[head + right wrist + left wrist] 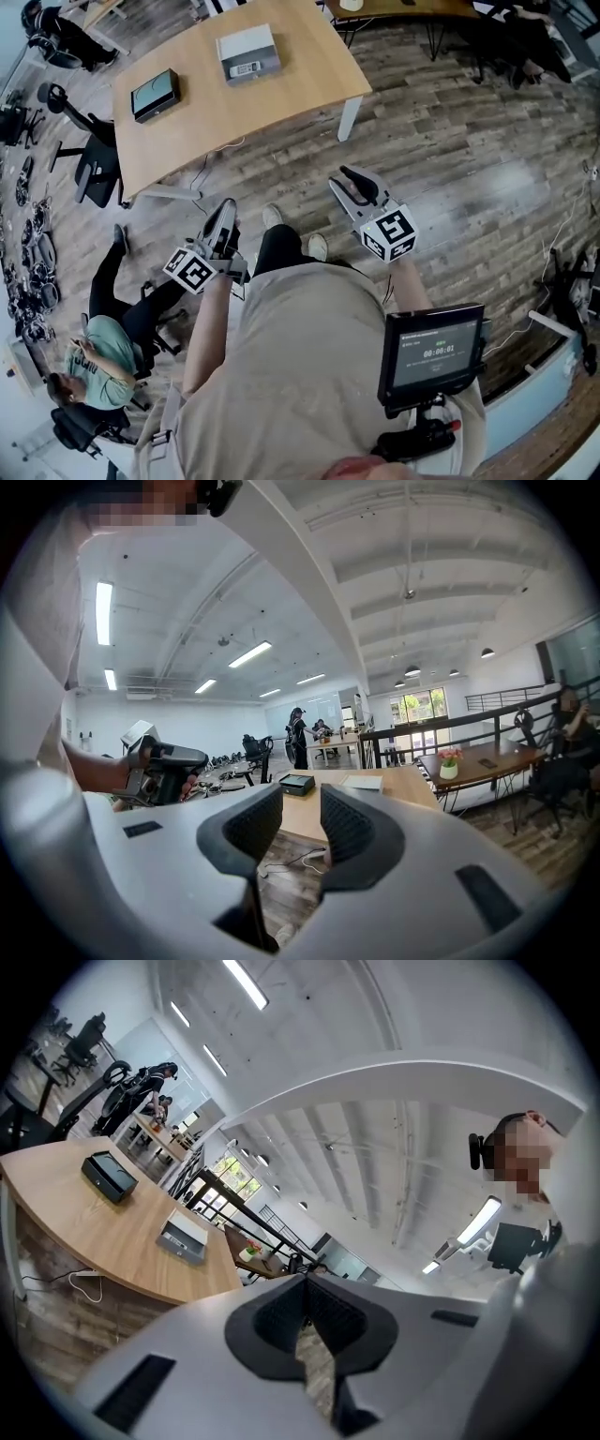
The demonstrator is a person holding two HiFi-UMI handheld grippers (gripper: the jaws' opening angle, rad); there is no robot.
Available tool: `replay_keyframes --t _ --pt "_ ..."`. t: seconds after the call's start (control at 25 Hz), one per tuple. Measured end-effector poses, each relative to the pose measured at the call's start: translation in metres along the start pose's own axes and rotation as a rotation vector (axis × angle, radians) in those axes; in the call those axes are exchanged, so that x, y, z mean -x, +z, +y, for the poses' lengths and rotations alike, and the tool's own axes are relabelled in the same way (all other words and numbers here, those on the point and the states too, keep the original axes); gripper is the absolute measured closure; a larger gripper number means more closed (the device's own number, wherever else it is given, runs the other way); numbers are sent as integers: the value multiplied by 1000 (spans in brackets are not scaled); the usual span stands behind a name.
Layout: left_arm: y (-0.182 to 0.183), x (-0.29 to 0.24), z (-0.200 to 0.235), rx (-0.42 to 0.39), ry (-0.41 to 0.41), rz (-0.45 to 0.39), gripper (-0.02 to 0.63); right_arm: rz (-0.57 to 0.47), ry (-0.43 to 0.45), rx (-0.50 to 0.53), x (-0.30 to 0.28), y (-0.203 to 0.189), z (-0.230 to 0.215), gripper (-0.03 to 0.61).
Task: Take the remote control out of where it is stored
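Wooden table (281,94) far ahead on a plank floor (450,159), black box (155,95) on its left part, grey box (247,53) right of it, remote control not visible anywhere, left gripper (302,1302) closed and empty, right gripper (302,822) with jaws slightly apart, nothing between them

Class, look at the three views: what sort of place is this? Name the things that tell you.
Most likely an open-plan office or lab: a big wooden table, an office chair beside it, and strip lights on a high ceiling.
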State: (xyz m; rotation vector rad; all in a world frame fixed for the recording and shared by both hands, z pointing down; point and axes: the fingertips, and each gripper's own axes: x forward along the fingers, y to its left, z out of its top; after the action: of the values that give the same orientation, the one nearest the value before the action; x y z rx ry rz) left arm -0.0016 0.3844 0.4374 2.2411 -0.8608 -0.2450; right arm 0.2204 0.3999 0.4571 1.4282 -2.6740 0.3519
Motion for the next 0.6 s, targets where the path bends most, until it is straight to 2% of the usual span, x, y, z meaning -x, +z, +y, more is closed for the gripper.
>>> replay_keyframes --t 0.16,0.32,0.6 --pt "4 -5 21 23 7 25 609 15 -18 -5 -16 0 -2 463" --pt "16 -25 38 41 -26 58 609 35 -39 1 -38 6 -13 463" --pt "54 -65 66 -5 -88 107 609 59 -52 -19 -101 20 -38 463"
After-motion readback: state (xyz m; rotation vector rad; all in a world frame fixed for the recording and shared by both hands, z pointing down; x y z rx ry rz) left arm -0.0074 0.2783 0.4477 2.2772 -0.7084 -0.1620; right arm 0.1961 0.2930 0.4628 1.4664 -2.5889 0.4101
